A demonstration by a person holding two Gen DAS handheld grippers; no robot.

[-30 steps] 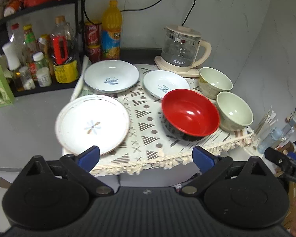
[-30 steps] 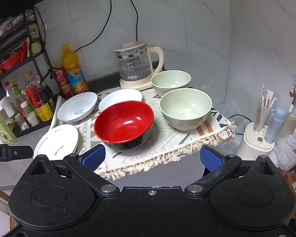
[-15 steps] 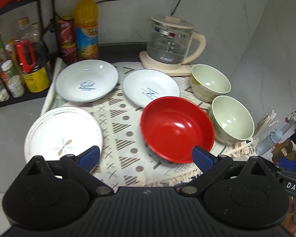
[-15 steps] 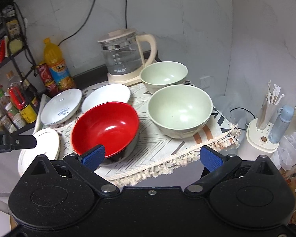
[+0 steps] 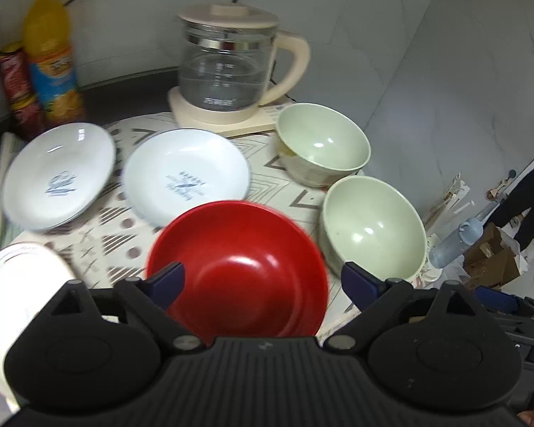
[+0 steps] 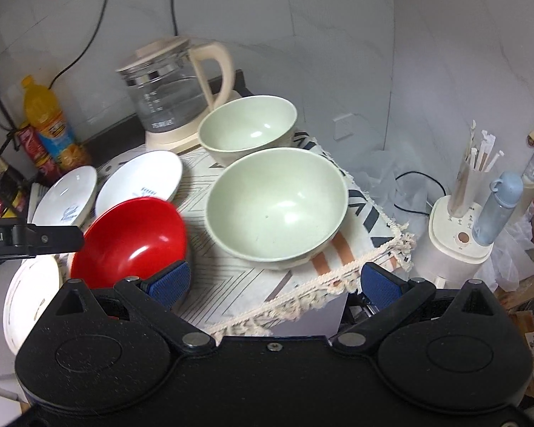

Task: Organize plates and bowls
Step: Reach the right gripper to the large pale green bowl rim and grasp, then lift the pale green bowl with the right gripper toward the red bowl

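Now, from the left wrist view, my left gripper [image 5: 261, 279] stands wide and empty, its jaws just easing inward, with the red bowl [image 5: 238, 270] between them, rim untouched. To grip well I'd settle one finger inside the near rim, one outside. Two white plates [image 5: 187, 179] lie at eleven o'clock, two green bowls [image 5: 372, 226] at two.

From the right wrist view, my right gripper [image 6: 272, 283] is wide and empty, near green bowl [image 6: 276, 206] dead ahead at twelve. The cloth's fringed edge [image 6: 313, 290] marks the desk corner; a white appliance [image 6: 452, 245] crowds three o'clock, so room is tight there.
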